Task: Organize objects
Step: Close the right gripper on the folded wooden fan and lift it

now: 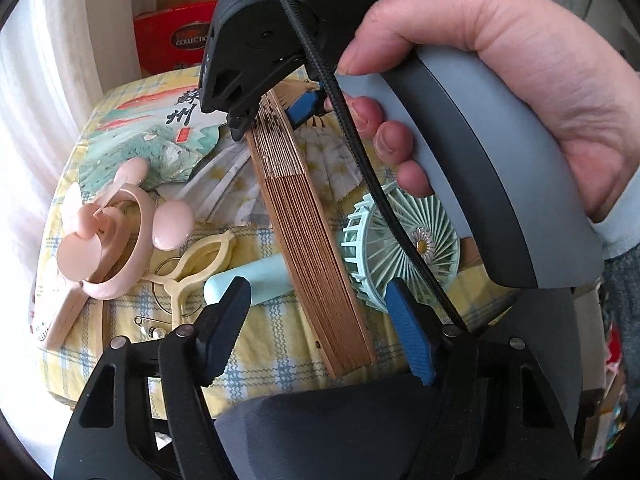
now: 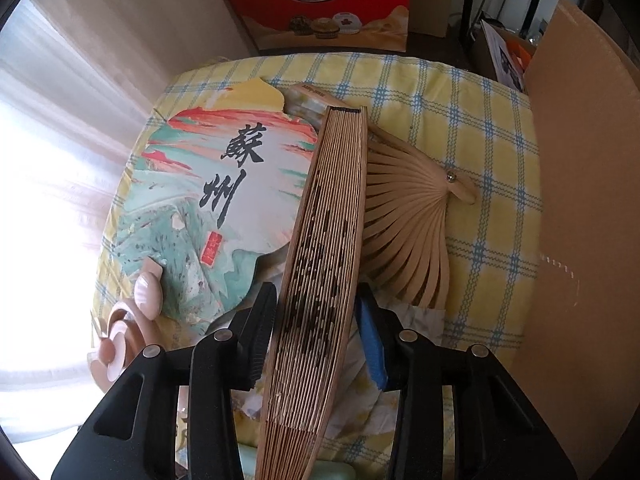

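A folded wooden slat fan stands on edge over the checked yellow cloth. My right gripper is shut on the folded fan, one finger on each side; it also shows in the left wrist view at the fan's far end. The folded fan runs between my left gripper's fingers. My left gripper is open around the fan's near end, not touching it. A mint hand fan, a pink hand fan and a painted round fan lie on the cloth.
An open bamboo fan lies right of the folded one. A cream clip and safety pins lie near the pink fan. A red chocolate box stands behind. Brown cardboard stands at the right; a curtain hangs left.
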Action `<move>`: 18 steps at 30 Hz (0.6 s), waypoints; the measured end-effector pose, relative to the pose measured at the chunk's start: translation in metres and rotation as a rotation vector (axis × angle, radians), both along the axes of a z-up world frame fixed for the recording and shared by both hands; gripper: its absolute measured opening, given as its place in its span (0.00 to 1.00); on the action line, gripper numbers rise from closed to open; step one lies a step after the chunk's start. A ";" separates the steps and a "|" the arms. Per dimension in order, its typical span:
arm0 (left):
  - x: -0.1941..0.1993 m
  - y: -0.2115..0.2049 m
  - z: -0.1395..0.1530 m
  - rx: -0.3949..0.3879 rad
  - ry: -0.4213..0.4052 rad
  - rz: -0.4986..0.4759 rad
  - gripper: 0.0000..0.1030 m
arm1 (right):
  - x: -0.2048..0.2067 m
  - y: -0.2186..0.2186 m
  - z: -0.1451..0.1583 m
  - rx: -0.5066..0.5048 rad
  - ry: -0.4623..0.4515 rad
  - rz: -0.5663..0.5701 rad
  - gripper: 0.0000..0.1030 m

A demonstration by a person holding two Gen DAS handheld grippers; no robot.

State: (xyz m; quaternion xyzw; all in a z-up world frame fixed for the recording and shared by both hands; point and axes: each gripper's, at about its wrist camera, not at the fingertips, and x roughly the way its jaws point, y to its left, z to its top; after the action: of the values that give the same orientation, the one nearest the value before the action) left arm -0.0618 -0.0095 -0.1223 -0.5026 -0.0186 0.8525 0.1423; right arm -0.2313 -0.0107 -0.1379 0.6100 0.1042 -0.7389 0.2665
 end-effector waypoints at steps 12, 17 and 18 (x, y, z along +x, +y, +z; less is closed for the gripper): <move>0.004 -0.008 -0.010 0.010 -0.069 0.110 0.54 | 0.000 0.001 -0.001 0.005 -0.008 -0.007 0.38; 0.005 0.005 -0.005 -0.016 -0.062 0.088 0.40 | 0.002 -0.001 -0.001 0.015 0.002 -0.007 0.38; 0.004 0.005 -0.005 -0.012 -0.063 0.081 0.34 | 0.002 -0.002 0.000 0.015 0.005 -0.008 0.38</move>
State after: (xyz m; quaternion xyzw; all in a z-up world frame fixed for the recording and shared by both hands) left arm -0.0581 -0.0045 -0.1271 -0.5288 -0.0380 0.8415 0.1040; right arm -0.2295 -0.0126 -0.1384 0.6108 0.1079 -0.7406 0.2586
